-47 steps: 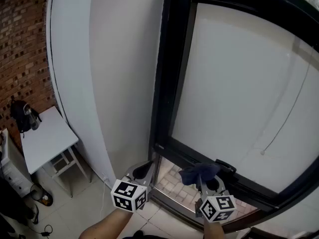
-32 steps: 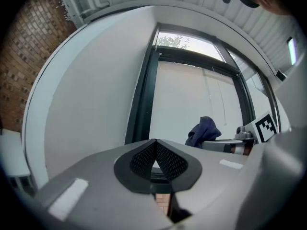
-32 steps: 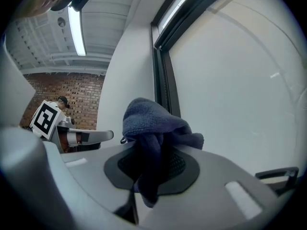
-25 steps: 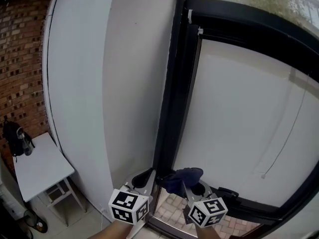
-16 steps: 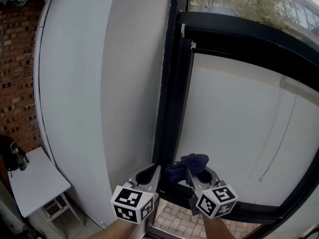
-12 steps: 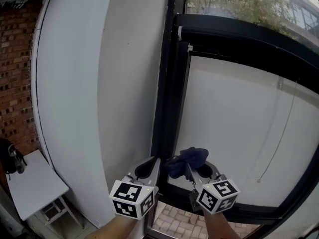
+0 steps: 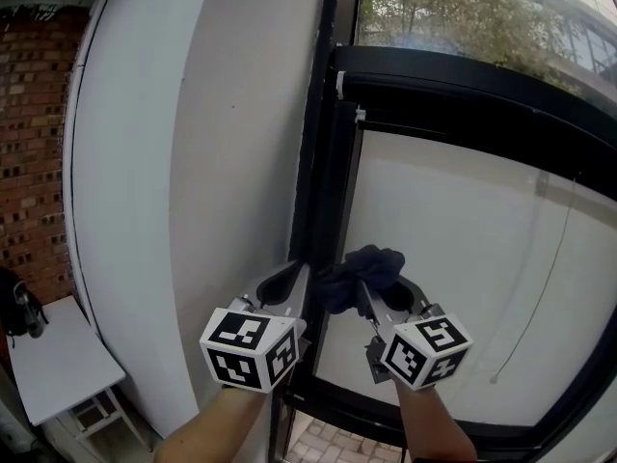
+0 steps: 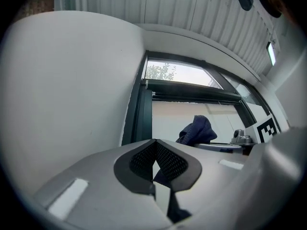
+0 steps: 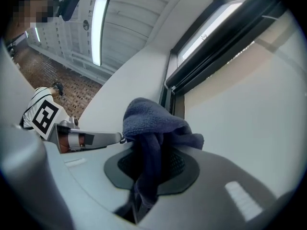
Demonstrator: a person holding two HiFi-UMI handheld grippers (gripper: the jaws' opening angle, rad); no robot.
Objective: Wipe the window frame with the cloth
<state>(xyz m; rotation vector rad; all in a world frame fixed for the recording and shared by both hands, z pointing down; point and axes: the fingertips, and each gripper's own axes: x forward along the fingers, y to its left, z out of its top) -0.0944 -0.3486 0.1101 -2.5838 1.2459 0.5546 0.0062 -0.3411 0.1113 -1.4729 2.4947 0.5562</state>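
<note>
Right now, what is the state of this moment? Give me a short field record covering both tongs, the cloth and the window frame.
left tongs: shut, holding nothing
right tongs: shut on the cloth
cloth: dark blue, bunched up above the right tongs
window frame: black; cloth is held beside its vertical member
contact cloth to frame: cannot tell

No legible text, labels, numbers or signs anywhere

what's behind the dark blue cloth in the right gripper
Behind the dark blue cloth, clamped in the right gripper, stands the upright of the black window frame, with the white blind beside it. The stretch of frame behind the cloth is covered.
</note>
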